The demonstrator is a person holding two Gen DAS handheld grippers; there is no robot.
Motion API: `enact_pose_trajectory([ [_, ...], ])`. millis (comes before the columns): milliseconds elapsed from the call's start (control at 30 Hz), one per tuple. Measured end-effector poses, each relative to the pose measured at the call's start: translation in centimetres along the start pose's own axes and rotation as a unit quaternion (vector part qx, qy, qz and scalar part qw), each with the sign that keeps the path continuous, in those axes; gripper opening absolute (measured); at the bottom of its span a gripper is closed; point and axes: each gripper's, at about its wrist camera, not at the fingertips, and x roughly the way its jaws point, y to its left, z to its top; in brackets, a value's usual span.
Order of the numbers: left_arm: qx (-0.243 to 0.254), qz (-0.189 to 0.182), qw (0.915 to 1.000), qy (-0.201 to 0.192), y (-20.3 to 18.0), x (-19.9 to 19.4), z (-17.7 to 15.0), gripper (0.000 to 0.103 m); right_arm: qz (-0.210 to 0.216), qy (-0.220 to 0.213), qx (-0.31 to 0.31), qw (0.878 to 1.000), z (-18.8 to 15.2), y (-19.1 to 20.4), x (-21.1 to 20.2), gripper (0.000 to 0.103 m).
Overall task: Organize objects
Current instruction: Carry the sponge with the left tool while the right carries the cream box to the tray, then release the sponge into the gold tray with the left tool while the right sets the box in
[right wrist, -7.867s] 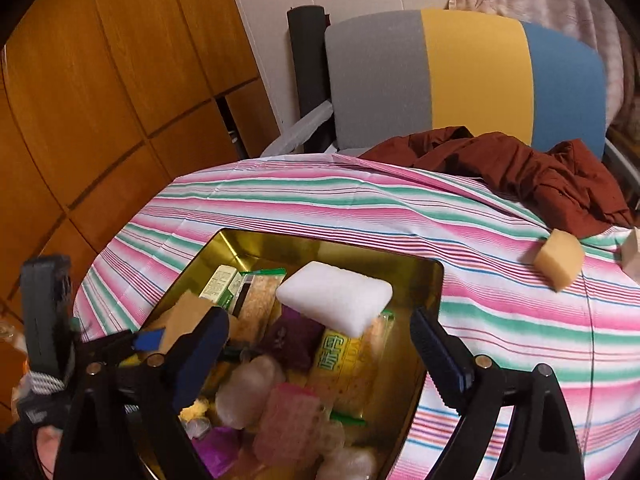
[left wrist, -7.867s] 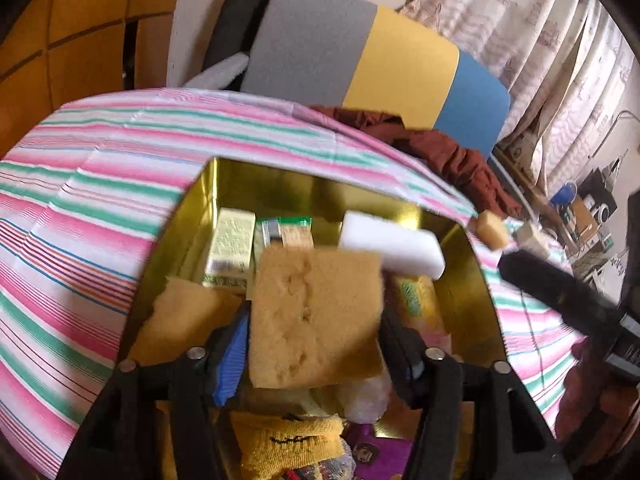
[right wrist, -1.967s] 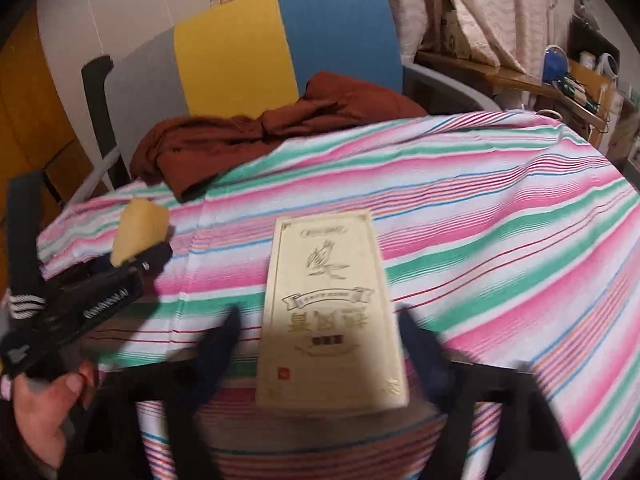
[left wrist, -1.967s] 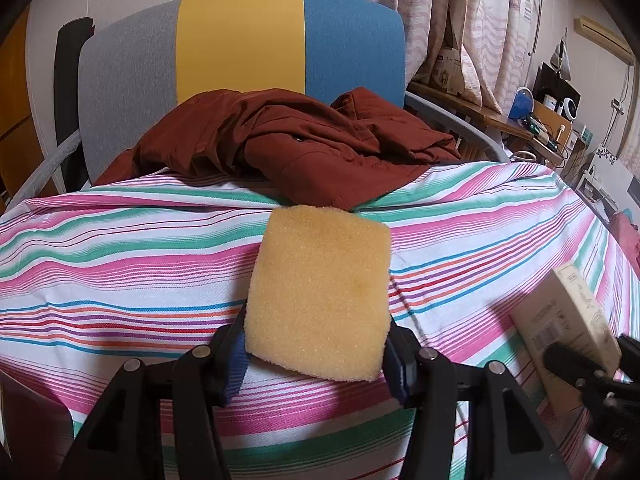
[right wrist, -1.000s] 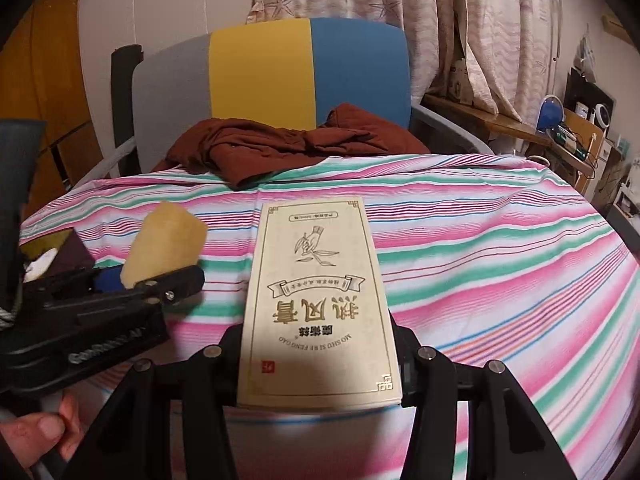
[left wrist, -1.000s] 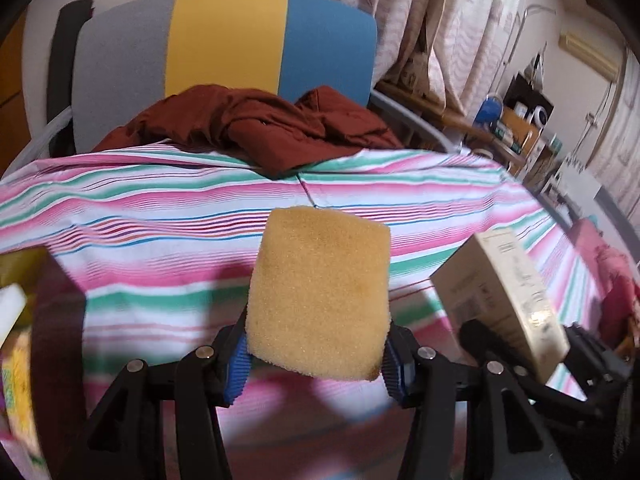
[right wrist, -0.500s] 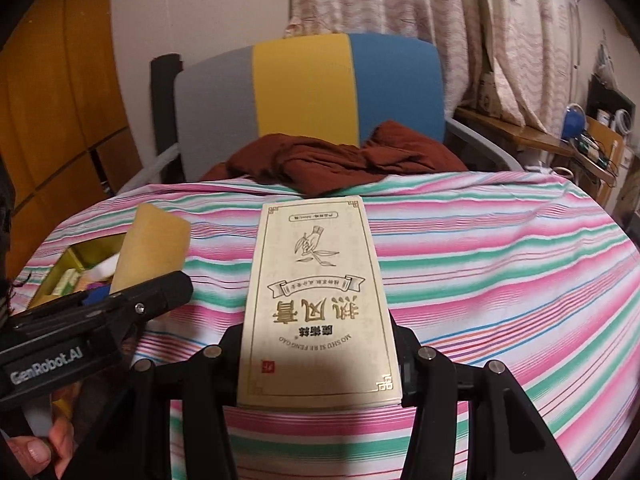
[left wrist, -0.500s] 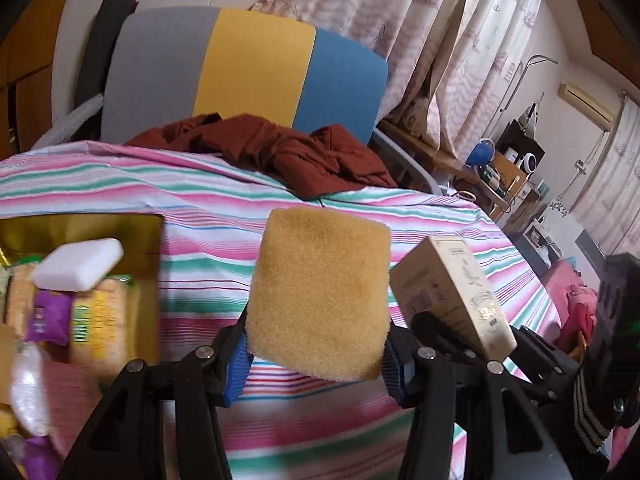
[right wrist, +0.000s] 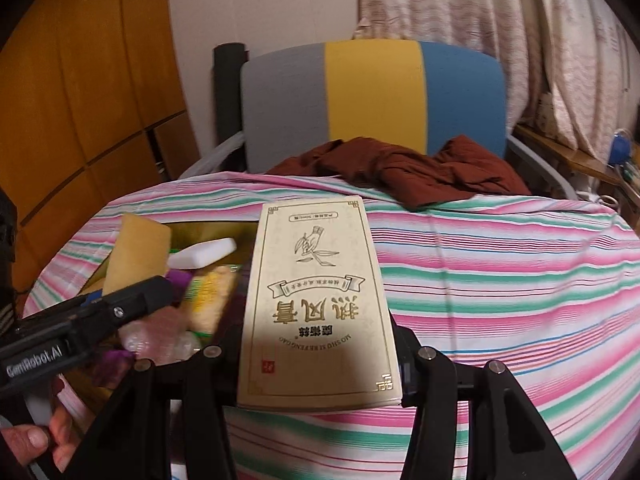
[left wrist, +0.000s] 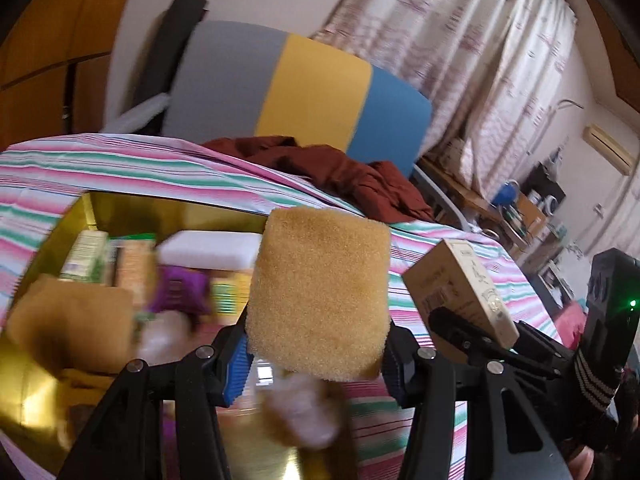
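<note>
Yellow sponge (left wrist: 320, 292) was clenched in the left gripper (left wrist: 316, 360) at frame centre, above the gold tin (left wrist: 92, 208) at lower left. The right gripper (right wrist: 320, 364) grasped a cream box (right wrist: 318, 304) at centre.

A table under a tablecloth (right wrist: 500, 280) striped in pink, green and white carries everything. Toward its left side sits an open gold tin (left wrist: 132, 210), its walls rising straight off the cloth; it is crowded with small packets and a white block (right wrist: 204, 252), though motion blur hides most of the contents. At the far edge a rumpled dark red garment (right wrist: 404, 170) lies with its hem spilling onto the stripes, against a chair back in grey, yellow and blue. The right half shows only bare cloth.
</note>
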Motion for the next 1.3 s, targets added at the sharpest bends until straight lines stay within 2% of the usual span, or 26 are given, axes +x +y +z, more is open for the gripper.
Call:
enact_pose_trajectory([
  [267,-0.017,0.053,0.9984,-0.012,6.1,-2.8,-0.2,0.054,0.054,0.022,-0.017,0.998,0.0,4.1,0.6,0.052],
  [533,-0.028,0.07,0.9969,0.021,9.6,-1.3,2.0,0.054,0.092,0.064,-0.019,0.994,0.2,7.5,3.0,0.052],
  [633,-0.021,0.075,0.996,0.042,9.8,0.0,2.9,0.054,0.079,0.072,-0.026,0.994,0.6,8.3,4.1,0.052],
  [833,-0.008,0.086,0.9931,0.079,9.9,2.6,3.5,0.055,0.05,0.09,0.004,0.995,1.8,8.9,6.7,0.054],
  [900,-0.006,0.1,0.9907,0.092,9.9,3.3,3.5,0.056,0.056,0.093,0.017,0.994,2.1,8.9,7.4,0.062],
  [933,-0.004,0.107,0.9892,0.1,9.8,3.6,3.5,0.056,0.062,0.093,0.025,0.993,2.1,8.9,7.6,0.071],
  [967,-0.002,0.115,0.988,0.102,9.8,3.7,3.4,0.056,0.066,0.091,0.031,0.993,2.2,8.9,7.6,0.075],
  [1133,-0.006,0.111,0.9903,0.084,10.0,2.3,3.0,0.062,0.078,0.062,0.008,0.995,2.0,9.2,5.7,0.075],
  [1200,-0.019,0.11,0.9917,0.064,10.3,1.1,3.0,0.062,0.081,0.057,-0.001,0.995,1.8,9.4,5.0,0.071],
  [1300,-0.048,0.108,0.9923,0.04,11.0,-0.6,3.0,0.063,0.082,0.063,-0.017,0.995,1.4,9.8,5.1,0.06],
])
